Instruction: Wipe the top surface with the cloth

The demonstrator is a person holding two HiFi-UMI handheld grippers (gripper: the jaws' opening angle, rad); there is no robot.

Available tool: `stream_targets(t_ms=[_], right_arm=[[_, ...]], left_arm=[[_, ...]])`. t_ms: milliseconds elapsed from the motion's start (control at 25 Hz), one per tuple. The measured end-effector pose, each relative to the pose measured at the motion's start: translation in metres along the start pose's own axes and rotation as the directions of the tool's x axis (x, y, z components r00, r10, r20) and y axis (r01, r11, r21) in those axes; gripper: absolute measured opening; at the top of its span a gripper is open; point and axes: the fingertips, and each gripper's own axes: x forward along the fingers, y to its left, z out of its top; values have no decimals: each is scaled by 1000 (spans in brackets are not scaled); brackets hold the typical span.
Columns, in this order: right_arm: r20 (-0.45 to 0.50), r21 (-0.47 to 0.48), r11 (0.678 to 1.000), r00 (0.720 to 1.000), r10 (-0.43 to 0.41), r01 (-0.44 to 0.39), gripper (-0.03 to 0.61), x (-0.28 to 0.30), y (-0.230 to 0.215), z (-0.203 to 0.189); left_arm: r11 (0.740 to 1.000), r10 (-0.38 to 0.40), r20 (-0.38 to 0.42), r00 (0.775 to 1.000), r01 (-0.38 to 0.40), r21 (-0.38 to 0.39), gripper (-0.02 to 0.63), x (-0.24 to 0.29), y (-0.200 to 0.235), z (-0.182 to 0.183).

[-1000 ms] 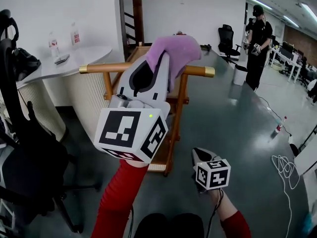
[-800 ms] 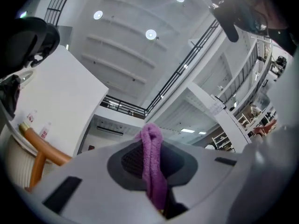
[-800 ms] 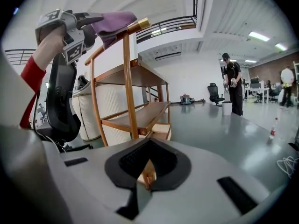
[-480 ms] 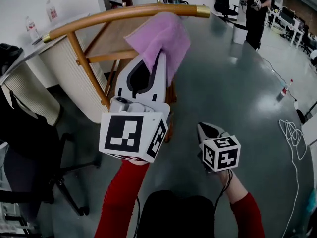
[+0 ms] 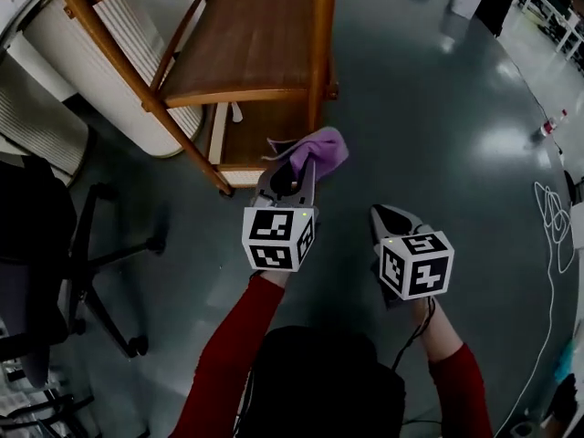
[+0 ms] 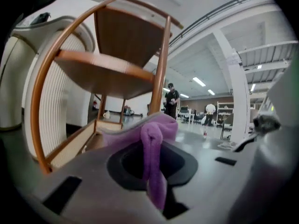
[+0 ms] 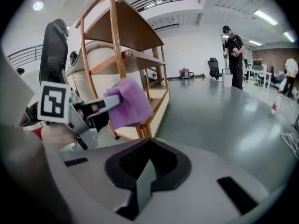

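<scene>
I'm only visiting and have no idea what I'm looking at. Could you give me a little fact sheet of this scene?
Who: a person in red sleeves, one handheld gripper in each hand
Left gripper: shut on the purple cloth
Right gripper: shut, nothing in it
Furniture: wooden shelf unit; black office chair to its left
Cloth position: held low in front of the shelf unit, not on its top surface
Wiping: not under way
</scene>
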Motion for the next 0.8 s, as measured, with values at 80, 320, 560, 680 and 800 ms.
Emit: stream_targets(t_ms=[80, 320, 560, 680, 800], right_arm=[[-9, 11, 1000, 1000, 0, 0, 3, 3, -3, -9], [-30, 38, 999, 1000, -5, 6, 3, 5, -10, -26], [-38, 53, 999, 999, -4, 6, 3, 0, -11, -26], [-24, 40, 999, 1000, -3, 4, 3, 0, -11, -24], [-22, 41, 999, 1000, 3, -2, 3, 5, -9, -25]], left_arm=[[1000, 13, -102, 995, -14, -3, 48, 10, 6, -51], [998, 21, -319, 948, -37, -43, 48, 26, 21, -152], [993, 44, -389, 920, -84, -87, 48, 31, 30, -177], [994, 53, -402, 914, -88, -69, 48, 33, 28, -182], [997, 44, -387, 921, -67, -47, 48, 30, 23, -176]])
